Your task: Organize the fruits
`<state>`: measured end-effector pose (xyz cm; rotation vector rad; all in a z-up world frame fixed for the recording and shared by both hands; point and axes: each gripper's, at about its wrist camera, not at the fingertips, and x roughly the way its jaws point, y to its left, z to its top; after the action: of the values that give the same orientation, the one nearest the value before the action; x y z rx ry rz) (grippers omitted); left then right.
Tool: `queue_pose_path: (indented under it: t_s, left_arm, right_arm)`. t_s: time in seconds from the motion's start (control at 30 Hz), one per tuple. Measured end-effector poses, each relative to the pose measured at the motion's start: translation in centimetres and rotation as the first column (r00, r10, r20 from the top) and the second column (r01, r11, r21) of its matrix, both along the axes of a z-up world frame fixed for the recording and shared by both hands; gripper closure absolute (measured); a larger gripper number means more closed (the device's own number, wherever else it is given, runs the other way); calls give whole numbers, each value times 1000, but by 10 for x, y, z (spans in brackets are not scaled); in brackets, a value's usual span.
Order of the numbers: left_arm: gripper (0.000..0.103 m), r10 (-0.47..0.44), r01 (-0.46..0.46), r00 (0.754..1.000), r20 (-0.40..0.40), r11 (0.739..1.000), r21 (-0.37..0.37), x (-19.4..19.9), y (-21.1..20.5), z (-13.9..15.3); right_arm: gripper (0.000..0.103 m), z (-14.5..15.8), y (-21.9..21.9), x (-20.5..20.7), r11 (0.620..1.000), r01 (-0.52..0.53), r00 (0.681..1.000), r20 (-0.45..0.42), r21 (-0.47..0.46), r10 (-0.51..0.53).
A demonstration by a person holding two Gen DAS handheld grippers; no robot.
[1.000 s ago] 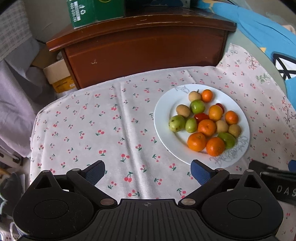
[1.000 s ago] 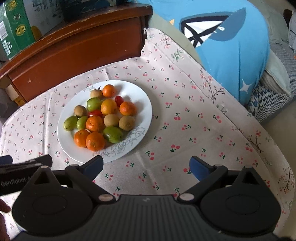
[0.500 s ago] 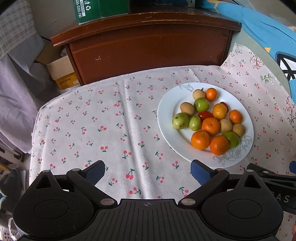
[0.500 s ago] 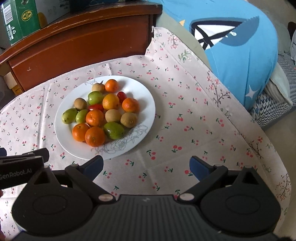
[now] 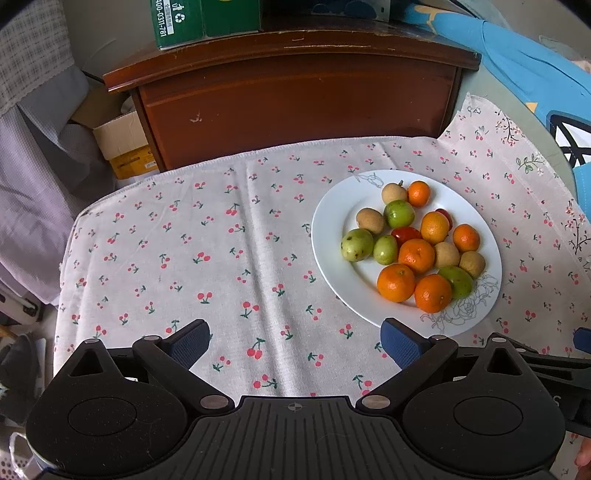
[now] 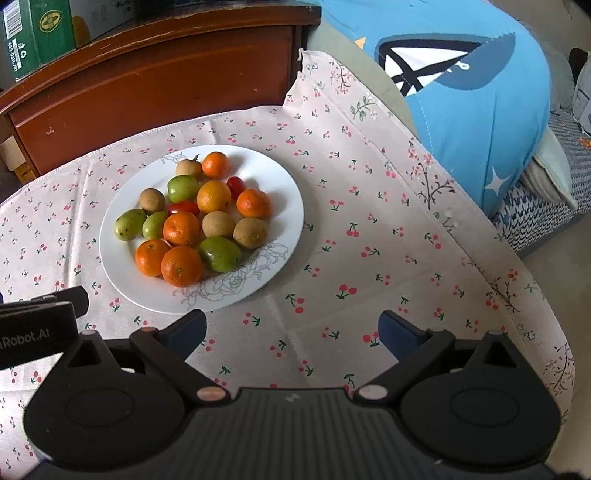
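A white plate (image 5: 332,236) (image 6: 280,192) sits on the cherry-print tablecloth, piled with several oranges (image 5: 396,283) (image 6: 181,266), green fruits (image 5: 357,244) (image 6: 220,253), brown round fruits (image 5: 370,220) (image 6: 250,232) and small red tomatoes (image 5: 405,233) (image 6: 235,186). My left gripper (image 5: 295,343) hovers open over the cloth, to the near left of the plate. Open too, my right gripper (image 6: 291,332) hangs just before the plate's near right edge. Neither holds anything.
A dark wooden cabinet (image 5: 295,96) (image 6: 147,85) stands behind the table with a green carton (image 5: 203,18) (image 6: 37,33) on top. A blue cushion (image 6: 472,96) lies at the right. Cardboard boxes (image 5: 125,144) and grey fabric (image 5: 37,155) sit at the left.
Both grippers have drawn back and risen a little, so the plate sits lower and more central in each view. Both stay open.
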<state>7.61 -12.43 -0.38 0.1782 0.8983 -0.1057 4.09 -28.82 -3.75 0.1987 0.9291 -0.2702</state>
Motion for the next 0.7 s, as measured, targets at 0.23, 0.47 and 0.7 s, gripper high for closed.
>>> queue_pose_path:
  t_s: [0.23,0.47,0.7]
  left_arm:
    - [3,8,-8,1000,6,1000,14,0,2,-1]
    - [3,24,-25,1000,13,999,46,0,3,-3]
    - [4,36,-37,999,18,998,58,-4,5,-4]
  right_arm:
    - [4,0,1,-1,1000,-5,1000,0,2,5]
    - [4,1,3,-3,1000,-25,1000,18,12,25]
    - [4,0,6,-5,999,-47,998,34,19,46]
